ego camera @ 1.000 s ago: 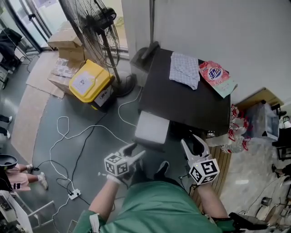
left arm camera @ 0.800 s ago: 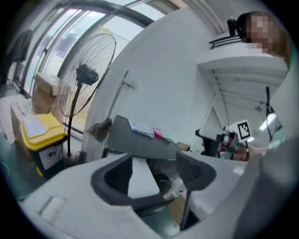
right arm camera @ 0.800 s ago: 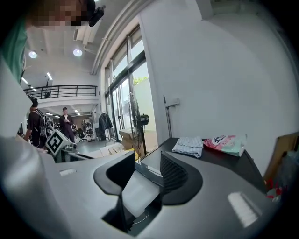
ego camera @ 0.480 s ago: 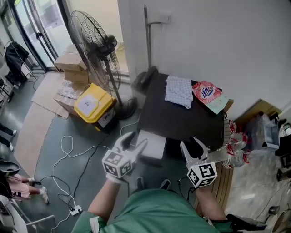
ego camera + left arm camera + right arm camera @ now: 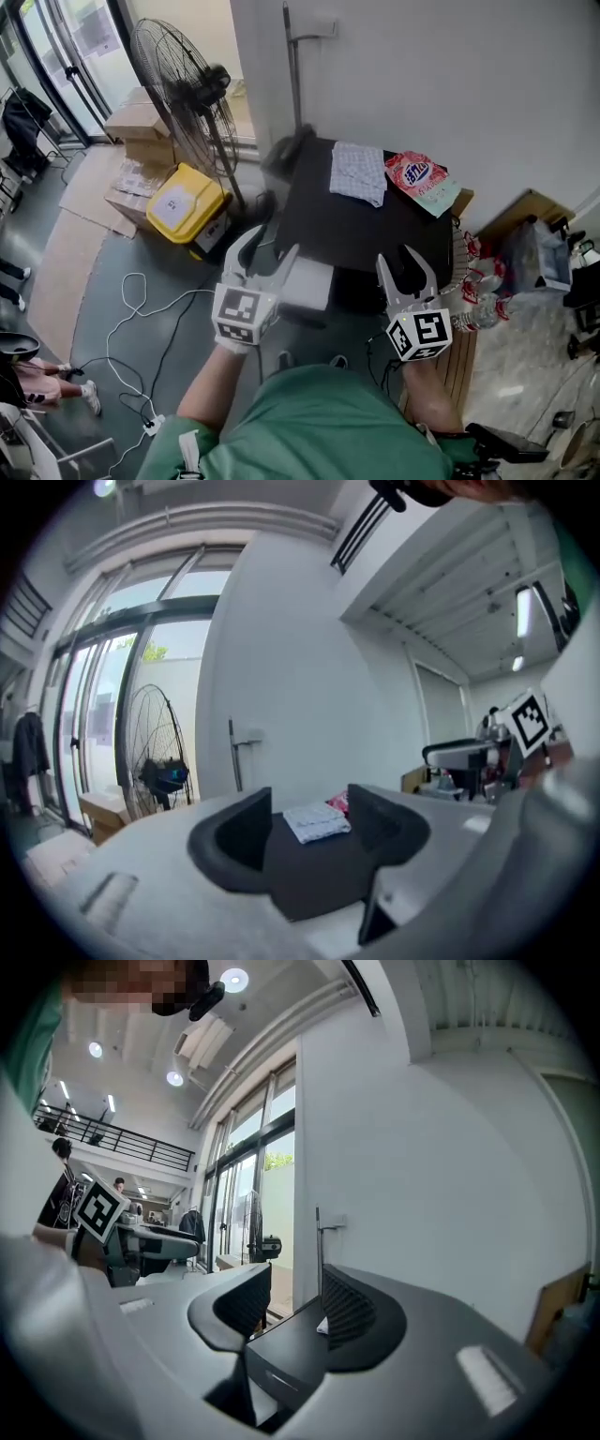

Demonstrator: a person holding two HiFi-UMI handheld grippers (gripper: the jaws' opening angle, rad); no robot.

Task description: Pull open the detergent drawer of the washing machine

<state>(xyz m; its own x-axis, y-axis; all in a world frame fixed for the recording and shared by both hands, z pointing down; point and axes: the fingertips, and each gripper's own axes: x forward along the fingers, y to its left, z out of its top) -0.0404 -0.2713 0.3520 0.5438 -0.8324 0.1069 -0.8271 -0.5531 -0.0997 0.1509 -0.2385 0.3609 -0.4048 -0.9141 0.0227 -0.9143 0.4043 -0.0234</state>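
**Both grippers held in the air in front of a black washing machine, nothing gripped**

I stand over a black washing machine (image 5: 361, 234), seen from above. My left gripper (image 5: 268, 246) is raised before its front left corner. Its dark, padded fingers (image 5: 234, 841) are spread and closing, with only air between them. My right gripper (image 5: 397, 258) is held before the front right corner. Its ribbed fingers (image 5: 349, 1314) are apart and hold nothing.

A pale grey, box-shaped part (image 5: 309, 281) juts from the machine's front, just beyond my left gripper. It may be the detergent drawer, but I cannot tell for certain, nor whether it is fully out.

The machine's top is smooth, flat and dark. A crumpled checked cloth (image 5: 357, 173) and a glossy pink detergent bag (image 5: 420, 180) lie on it, near the white wall.

What could go wrong, as I judge it: the drawer front looks like smooth plastic, so narrow fingers could slip off during a pull. A pull that is not straight could jam the drawer in its slot. A hard tug could jolt the machine and slide the cloth or bag off. White cables (image 5: 141, 300) loop over the grey floor to my left, where a step back could snag them.
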